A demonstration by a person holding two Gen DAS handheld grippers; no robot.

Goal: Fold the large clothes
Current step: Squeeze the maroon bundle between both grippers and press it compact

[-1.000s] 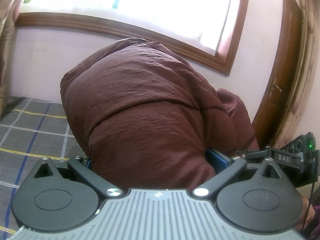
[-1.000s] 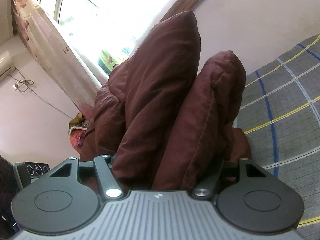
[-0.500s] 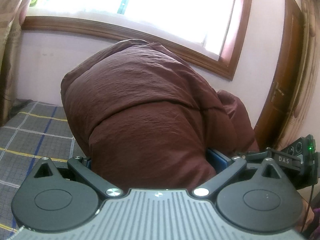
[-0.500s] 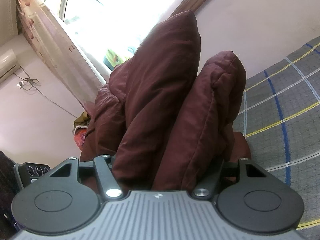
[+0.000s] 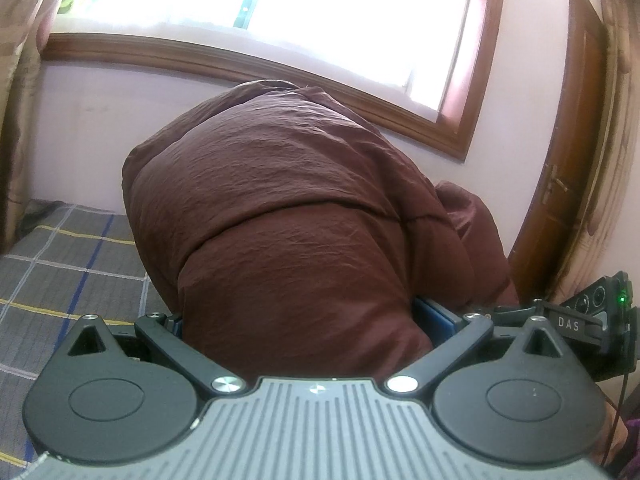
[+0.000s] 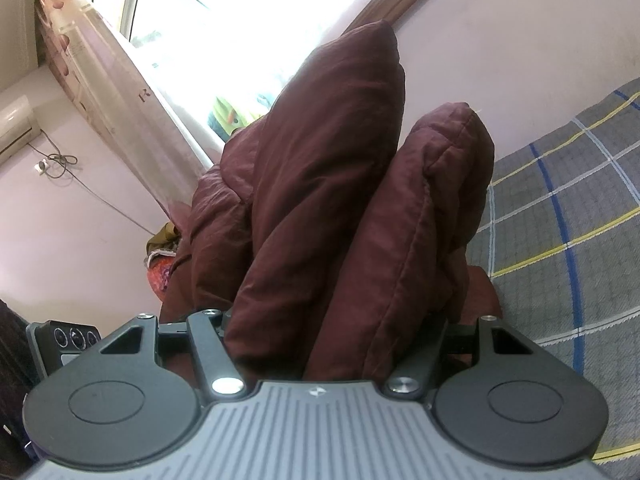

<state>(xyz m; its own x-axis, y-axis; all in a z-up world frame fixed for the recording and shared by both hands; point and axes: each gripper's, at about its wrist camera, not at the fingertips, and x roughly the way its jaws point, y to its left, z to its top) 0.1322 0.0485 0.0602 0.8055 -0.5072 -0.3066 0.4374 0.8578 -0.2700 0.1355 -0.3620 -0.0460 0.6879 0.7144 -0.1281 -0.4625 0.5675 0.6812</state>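
A thick maroon padded garment [image 5: 288, 216] bulges up between the jaws of my left gripper [image 5: 308, 320], which is shut on it; the fingertips are buried in the fabric. In the right wrist view the same garment [image 6: 332, 208] stands in two puffy folds clamped in my right gripper [image 6: 336, 328], fingertips also hidden. Both grippers hold it lifted above the grey checked bedspread [image 5: 60, 264]. The right gripper's body shows at the right edge of the left wrist view [image 5: 588, 320].
The bedspread also lies at the right in the right wrist view [image 6: 560, 220]. A wood-framed window [image 5: 320, 76] and pink wall are behind, a wooden door [image 5: 560, 184] at the right. A curtain [image 6: 104, 76] hangs at the left, with clothes heaped below [image 6: 160, 260].
Both views have tilted slightly upward, showing more window and less bedspread. The garment stays clamped in both grippers with the same shape.
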